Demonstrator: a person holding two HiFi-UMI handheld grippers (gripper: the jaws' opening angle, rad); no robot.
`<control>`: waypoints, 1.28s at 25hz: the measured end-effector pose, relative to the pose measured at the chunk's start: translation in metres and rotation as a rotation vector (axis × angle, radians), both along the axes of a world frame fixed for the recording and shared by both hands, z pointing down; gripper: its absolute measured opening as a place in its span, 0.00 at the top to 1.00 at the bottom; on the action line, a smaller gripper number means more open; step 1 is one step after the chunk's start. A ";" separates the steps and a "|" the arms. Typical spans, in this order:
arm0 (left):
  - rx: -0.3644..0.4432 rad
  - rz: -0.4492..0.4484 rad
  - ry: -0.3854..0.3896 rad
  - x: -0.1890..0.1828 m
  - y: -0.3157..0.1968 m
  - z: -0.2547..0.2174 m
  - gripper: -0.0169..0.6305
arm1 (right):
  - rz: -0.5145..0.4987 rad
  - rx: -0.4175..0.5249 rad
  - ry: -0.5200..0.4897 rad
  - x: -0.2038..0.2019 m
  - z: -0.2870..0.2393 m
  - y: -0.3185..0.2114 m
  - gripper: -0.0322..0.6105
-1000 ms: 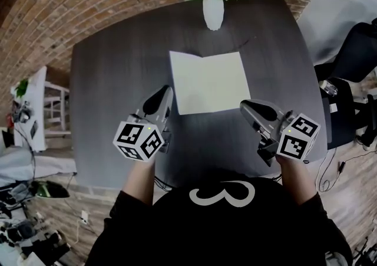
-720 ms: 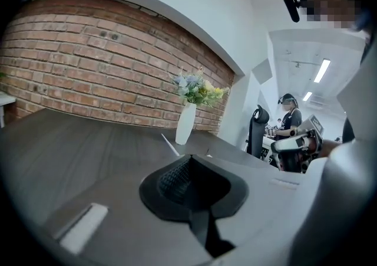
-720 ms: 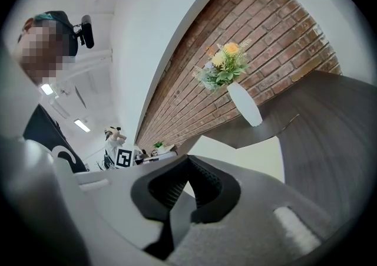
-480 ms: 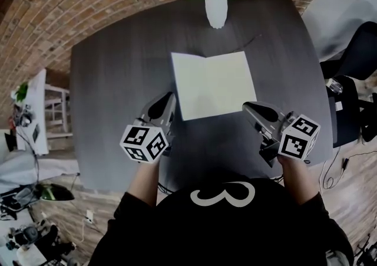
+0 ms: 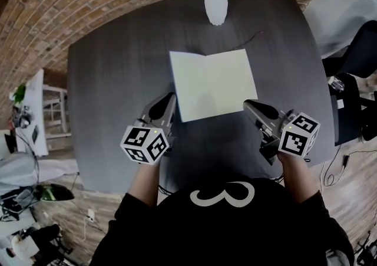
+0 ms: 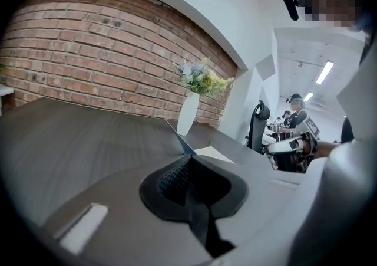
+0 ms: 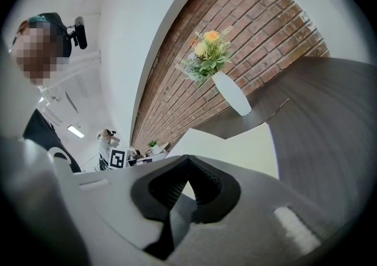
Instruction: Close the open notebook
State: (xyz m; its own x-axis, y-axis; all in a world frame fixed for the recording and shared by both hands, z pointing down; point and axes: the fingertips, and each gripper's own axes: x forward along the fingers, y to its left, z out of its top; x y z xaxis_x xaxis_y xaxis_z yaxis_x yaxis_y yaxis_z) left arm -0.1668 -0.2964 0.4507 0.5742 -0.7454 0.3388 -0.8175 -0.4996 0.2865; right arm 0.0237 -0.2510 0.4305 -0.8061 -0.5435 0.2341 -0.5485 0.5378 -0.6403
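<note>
The open notebook lies flat on the dark table, its pale blank pages up. My left gripper is shut and empty, with its tip beside the notebook's near left corner. My right gripper is also shut and empty, its tip at the near right corner. In the left gripper view the notebook shows just past the closed left gripper. The right gripper view has the notebook's page right in front of the closed right gripper. Whether either tip touches the paper I cannot tell.
A white vase of flowers stands at the table's far edge, behind the notebook. A thin dark cable lies near the notebook's far right corner. A brick wall is behind the table, with a black chair to the right.
The head camera has drifted a little. Both grippers stay shut in nearly the same places by the notebook's near corners, and the notebook has not moved.
</note>
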 end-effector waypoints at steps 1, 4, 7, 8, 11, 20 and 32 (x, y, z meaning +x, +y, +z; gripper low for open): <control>-0.001 0.000 0.000 0.000 0.000 0.000 0.95 | 0.003 -0.003 -0.001 0.001 0.002 0.000 0.95; -0.002 0.002 0.002 0.001 0.000 0.001 0.95 | 0.010 -0.011 -0.005 0.002 0.004 0.000 0.95; -0.002 0.001 0.005 0.001 0.000 0.000 0.95 | 0.013 -0.014 -0.006 0.003 0.005 -0.001 0.95; -0.001 0.001 0.006 0.001 0.000 -0.001 0.95 | 0.014 -0.015 -0.007 0.003 0.006 -0.001 0.95; 0.000 0.003 0.007 0.003 0.000 -0.002 0.95 | 0.020 -0.019 -0.012 0.004 0.006 0.000 0.95; 0.020 0.022 0.022 0.014 -0.001 -0.012 0.95 | 0.048 -0.020 -0.015 0.013 0.006 0.007 0.95; 0.053 0.078 0.034 0.047 -0.004 -0.024 0.95 | 0.100 -0.018 -0.010 0.034 0.004 0.025 0.95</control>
State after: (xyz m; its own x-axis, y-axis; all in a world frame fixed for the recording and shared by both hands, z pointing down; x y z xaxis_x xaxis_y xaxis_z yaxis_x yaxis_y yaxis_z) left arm -0.1202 -0.3001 0.4268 0.6413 -0.7146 0.2796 -0.7662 -0.5762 0.2845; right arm 0.0574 -0.2257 0.4349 -0.7507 -0.6168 0.2366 -0.5920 0.4691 -0.6554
